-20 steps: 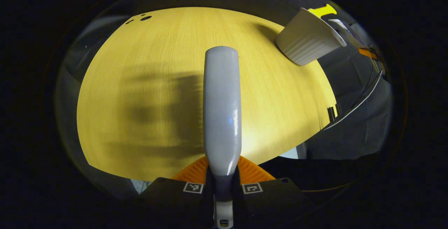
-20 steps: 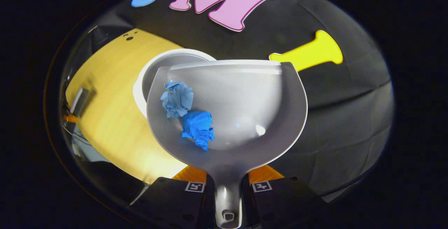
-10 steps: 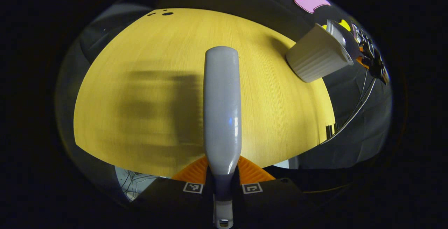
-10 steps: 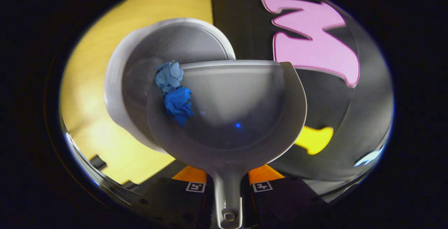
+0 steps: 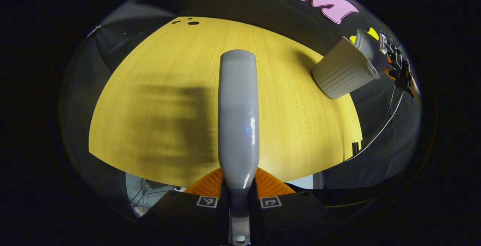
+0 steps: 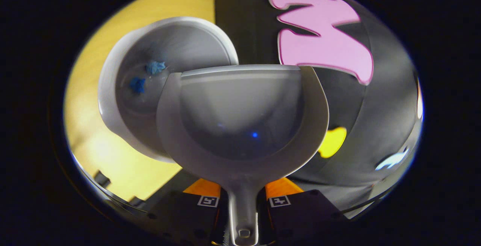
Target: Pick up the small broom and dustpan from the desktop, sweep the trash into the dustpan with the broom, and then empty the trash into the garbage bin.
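Note:
My left gripper (image 5: 239,197) is shut on the grey broom handle (image 5: 239,114), which juts forward over the yellow desktop (image 5: 158,103). My right gripper (image 6: 243,201) is shut on the stem of the grey dustpan (image 6: 244,125), held tilted over the white garbage bin (image 6: 129,125). The pan's scoop holds nothing. Two blue paper scraps (image 6: 155,67) lie inside the bin. In the left gripper view the ribbed white bin (image 5: 344,71) stands at the table's far right, with the dustpan (image 5: 368,46) and the other gripper (image 5: 398,67) at its rim.
Small dark holes (image 5: 192,23) mark the desktop's far corner. The table's near edge (image 5: 158,176) drops to a floor with cables (image 5: 144,197). A cable (image 5: 383,125) hangs beside the right edge. Black cloth walls the booth behind the bin.
The two blue paper scraps slid out of the dustpan and now lie in the bin. The dustpan shifted slightly across the bin. The broom stayed nearly still.

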